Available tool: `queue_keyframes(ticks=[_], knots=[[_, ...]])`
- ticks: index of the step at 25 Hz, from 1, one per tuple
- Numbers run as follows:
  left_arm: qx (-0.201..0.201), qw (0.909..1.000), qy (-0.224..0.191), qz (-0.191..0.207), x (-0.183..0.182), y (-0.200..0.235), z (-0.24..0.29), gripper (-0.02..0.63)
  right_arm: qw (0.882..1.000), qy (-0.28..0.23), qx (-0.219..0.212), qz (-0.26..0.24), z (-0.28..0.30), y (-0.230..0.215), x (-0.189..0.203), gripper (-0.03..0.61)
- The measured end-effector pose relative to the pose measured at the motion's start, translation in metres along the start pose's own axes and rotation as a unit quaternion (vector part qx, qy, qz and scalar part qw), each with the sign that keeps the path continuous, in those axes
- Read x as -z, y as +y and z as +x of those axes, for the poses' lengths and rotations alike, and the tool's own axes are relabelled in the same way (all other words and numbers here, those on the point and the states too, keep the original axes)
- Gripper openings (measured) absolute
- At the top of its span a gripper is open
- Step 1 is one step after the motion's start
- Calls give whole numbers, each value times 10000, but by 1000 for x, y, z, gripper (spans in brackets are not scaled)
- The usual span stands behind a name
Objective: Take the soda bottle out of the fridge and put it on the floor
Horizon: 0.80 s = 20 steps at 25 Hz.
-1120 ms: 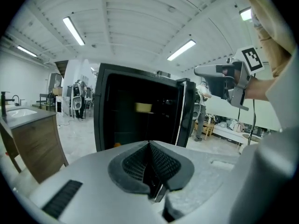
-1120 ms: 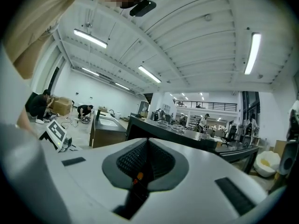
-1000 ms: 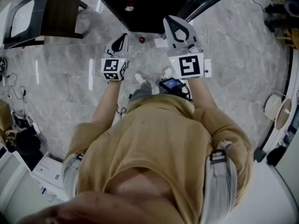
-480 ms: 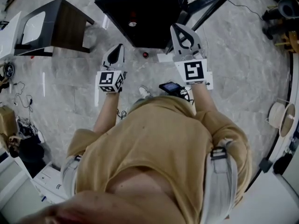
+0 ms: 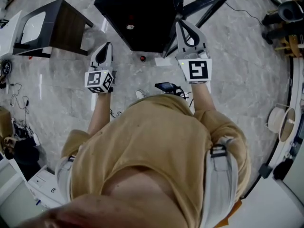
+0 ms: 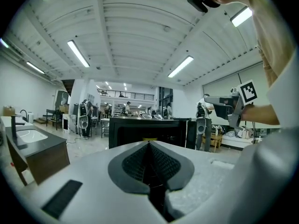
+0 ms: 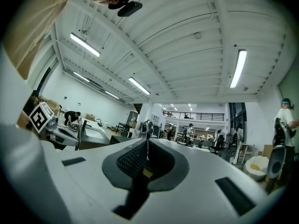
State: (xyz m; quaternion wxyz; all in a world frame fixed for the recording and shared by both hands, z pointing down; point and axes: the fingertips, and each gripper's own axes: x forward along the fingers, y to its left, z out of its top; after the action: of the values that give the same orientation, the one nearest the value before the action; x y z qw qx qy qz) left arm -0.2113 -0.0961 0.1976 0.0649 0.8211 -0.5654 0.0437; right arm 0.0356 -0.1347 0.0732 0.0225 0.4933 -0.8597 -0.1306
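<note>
Head view: left claw (image 5: 105, 47) and right claw (image 5: 184, 26) hover short of the fridge (image 5: 142, 13), and I can't spot the bottle, so it's probably inside. Left gripper view: claw pressed together, empty. Right gripper view: same, so going in like that probably just knocks the bottle over.

Black fridge (image 5: 142, 23) blocks straight ahead; sink cabinet (image 5: 66, 30) stands left; floor (image 5: 61, 77) open between them and right of fridge.
</note>
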Motion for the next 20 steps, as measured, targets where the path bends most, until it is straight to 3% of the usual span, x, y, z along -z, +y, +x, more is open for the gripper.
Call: queue_keyframes(ticks=[9,20], knots=[[-192,9992,-352,-5,-38,-1,-19,2,9995,-246,82,158,-10,-25,-27,2],[-396,9958,-822,-52,-74,1,-49,2,9997,-11,257,46,-41,-51,-22,2]])
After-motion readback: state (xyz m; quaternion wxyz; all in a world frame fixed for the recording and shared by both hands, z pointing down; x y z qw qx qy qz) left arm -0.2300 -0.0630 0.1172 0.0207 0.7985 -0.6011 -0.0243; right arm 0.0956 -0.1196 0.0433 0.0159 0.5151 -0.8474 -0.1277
